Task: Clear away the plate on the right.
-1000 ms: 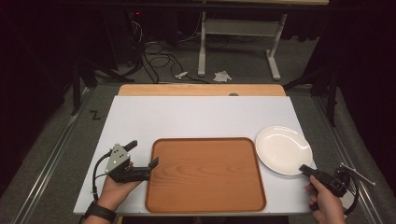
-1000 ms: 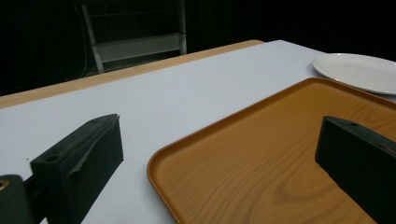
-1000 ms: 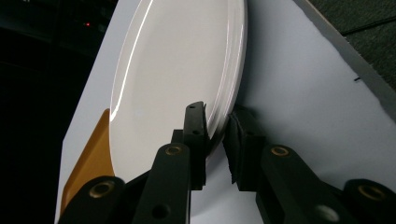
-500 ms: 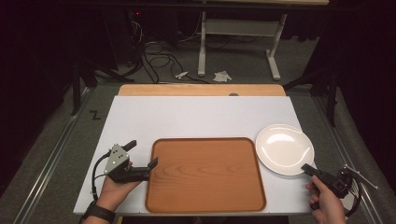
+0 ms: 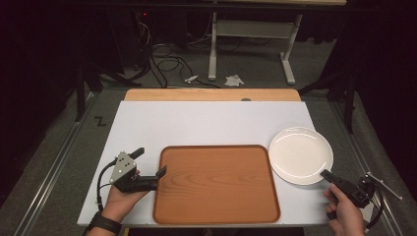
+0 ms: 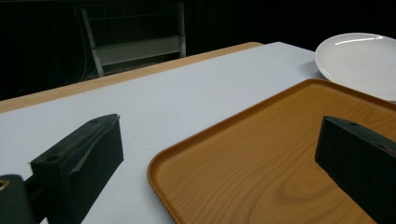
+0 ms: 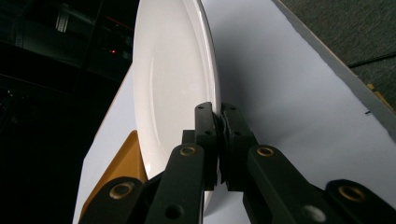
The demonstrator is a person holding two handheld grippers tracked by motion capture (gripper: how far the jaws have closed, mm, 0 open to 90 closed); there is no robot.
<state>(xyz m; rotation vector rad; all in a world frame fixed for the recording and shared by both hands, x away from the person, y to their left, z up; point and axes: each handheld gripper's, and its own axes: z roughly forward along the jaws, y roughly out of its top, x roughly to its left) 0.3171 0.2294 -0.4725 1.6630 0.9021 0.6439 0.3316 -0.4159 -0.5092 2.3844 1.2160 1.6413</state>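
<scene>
A white plate [image 5: 301, 155] lies on the white table [image 5: 196, 123], just right of a brown wooden tray [image 5: 216, 184]. My right gripper [image 5: 326, 173] is at the plate's near right rim. In the right gripper view its jaws have just been closing and are now shut on the rim of the plate [image 7: 168, 74], the gripper [image 7: 219, 116] pinching it edge-on. My left gripper [image 5: 151, 161] stands open at the tray's left edge. In the left gripper view the tray's corner [image 6: 280, 158] lies between its wide-apart jaws [image 6: 219, 135], with the plate [image 6: 359, 60] beyond.
A strip of bare wood [image 5: 211, 94] runs along the table's far edge. Beyond it are a metal stand's legs [image 5: 251, 54], cables and scraps on the grey floor. The table's right edge [image 5: 339, 196] is close by my right hand.
My right gripper has edged slightly up onto the plate's rim. The left hand, the tray and the plate stay where they were.
</scene>
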